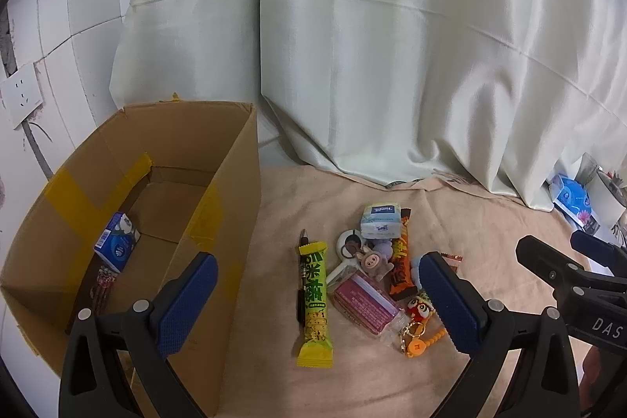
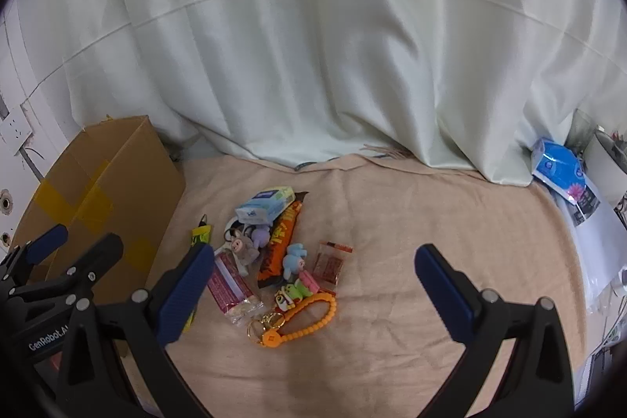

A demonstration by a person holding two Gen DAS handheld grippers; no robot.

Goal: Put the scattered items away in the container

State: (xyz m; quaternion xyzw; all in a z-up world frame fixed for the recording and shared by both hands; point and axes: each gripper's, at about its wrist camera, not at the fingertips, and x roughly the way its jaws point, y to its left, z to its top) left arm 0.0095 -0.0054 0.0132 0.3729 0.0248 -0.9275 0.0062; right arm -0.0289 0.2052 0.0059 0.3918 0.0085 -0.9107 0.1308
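An open cardboard box (image 1: 235, 190) stands at the left on a beige cloth; it also shows in the right wrist view (image 2: 117, 183). Inside lie a blue packet (image 1: 116, 246) and a pink item (image 1: 104, 285). A pile lies right of the box: yellow-green snack bar (image 1: 315, 300), black pen (image 1: 302, 277), tissue pack (image 1: 381, 220), orange snack bar (image 1: 401, 261), pink packet (image 1: 366, 304), pig toy (image 1: 370, 261), orange keychain (image 2: 301, 320). My left gripper (image 1: 319, 304) is open above the snack bar, empty. My right gripper (image 2: 313, 300) is open above the pile, empty.
A pale curtain (image 1: 352, 65) hangs behind the cloth. A blue tissue pack (image 2: 558, 171) and white items lie at the far right edge. A tiled wall with a socket (image 1: 21, 98) is at the left. Bare cloth (image 2: 411, 214) lies right of the pile.
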